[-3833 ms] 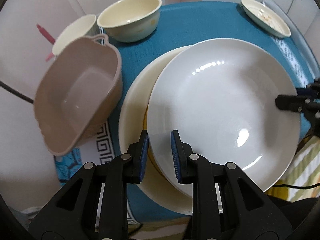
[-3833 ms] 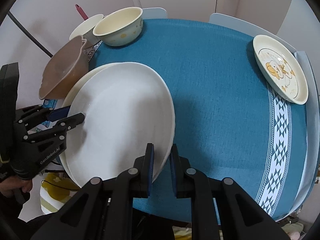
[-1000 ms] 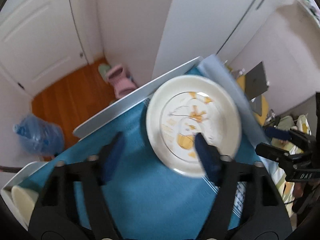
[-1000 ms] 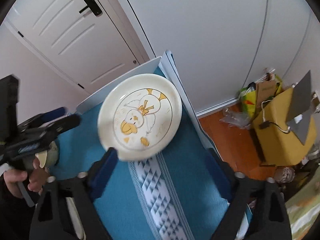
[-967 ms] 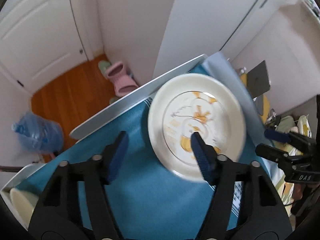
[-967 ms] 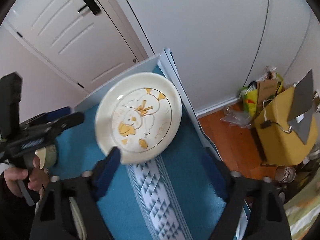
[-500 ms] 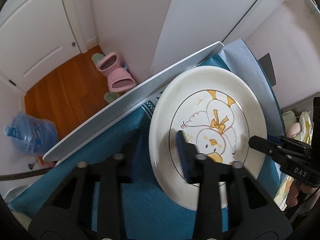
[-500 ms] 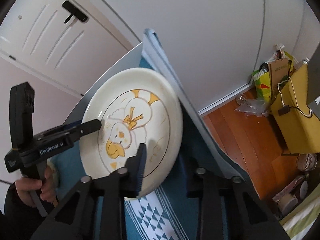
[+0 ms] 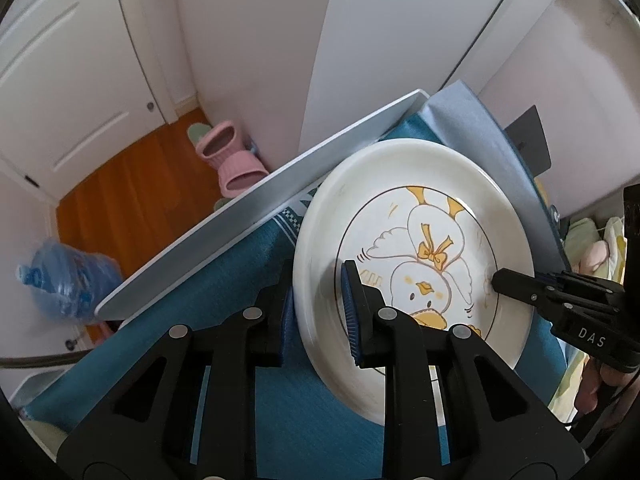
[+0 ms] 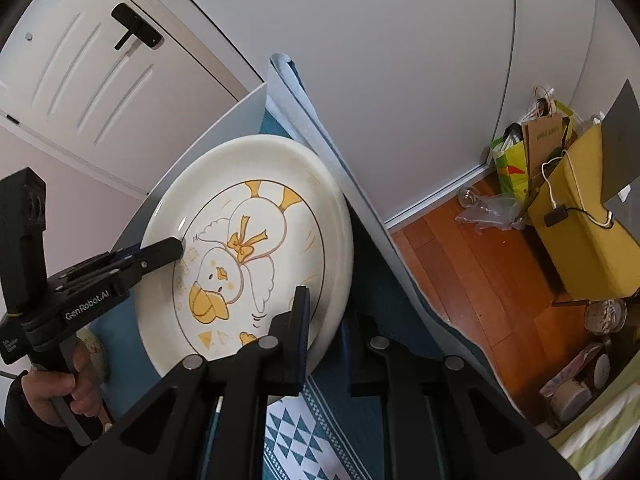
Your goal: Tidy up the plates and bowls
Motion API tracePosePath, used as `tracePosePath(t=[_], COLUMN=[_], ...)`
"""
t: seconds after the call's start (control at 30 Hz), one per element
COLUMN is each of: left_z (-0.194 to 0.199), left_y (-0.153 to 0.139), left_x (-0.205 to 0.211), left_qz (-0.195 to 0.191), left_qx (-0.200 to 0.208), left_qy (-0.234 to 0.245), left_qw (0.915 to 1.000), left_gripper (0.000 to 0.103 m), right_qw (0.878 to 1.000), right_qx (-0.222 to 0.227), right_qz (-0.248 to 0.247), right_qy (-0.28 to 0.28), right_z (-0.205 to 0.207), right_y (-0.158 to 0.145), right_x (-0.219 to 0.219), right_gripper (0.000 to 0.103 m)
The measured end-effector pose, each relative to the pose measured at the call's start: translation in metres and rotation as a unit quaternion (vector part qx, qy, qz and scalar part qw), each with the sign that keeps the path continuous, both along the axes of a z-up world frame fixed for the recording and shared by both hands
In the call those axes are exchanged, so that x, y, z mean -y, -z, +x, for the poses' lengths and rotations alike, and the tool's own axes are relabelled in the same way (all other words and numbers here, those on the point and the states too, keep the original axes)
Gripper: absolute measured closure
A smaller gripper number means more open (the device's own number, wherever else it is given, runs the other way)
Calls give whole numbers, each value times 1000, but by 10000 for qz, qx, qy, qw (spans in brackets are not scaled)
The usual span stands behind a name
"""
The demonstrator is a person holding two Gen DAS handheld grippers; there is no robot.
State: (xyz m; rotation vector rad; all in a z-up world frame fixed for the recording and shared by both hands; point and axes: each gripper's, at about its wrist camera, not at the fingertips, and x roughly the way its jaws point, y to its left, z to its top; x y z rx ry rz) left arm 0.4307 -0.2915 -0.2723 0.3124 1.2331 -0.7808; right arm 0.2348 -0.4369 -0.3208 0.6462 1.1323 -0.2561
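Note:
A cream plate with a yellow duck drawing [image 9: 416, 264] sits at the far corner of the blue tablecloth [image 9: 248, 392]. My left gripper [image 9: 318, 304] is shut on the duck plate's left rim, one finger under it and one on top. My right gripper [image 10: 324, 332] is shut on the opposite rim of the same plate [image 10: 256, 264]. The right gripper also shows in the left wrist view [image 9: 516, 280], and the left gripper in the right wrist view [image 10: 160, 250]. The plate looks tilted, slightly off the cloth.
The table edge [image 9: 256, 196] runs just behind the plate, with wooden floor, pink slippers [image 9: 232, 160] and a water bottle [image 9: 64, 280] below. A white door and walls stand beyond. A yellow box [image 10: 580, 216] and bags sit on the floor at right.
Both grippers left the stacked white plates, moved to the duck plate with jaws wide, then closed on its opposite rims. The plate is closer and more tilted than half a second ago.

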Motion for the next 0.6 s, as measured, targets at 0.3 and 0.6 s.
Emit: tracePosePath(t=[0.3, 0.6], left_z=[-25, -84], left_y=[-52, -126], left_x=[-21, -79], left_qz=[-177, -273], left_qx=[271, 650], left_qy=[-421, -1577], left_qw=[9986, 9850], left_gripper=[84, 84], right_qw=[9985, 9851], right_qx=[312, 626], right_qz=[-254, -299], right_qy=[-373, -1573], right_z=[-5, -6], right_y=[-41, -95], right_x=[-6, -28], right_gripper=[90, 90])
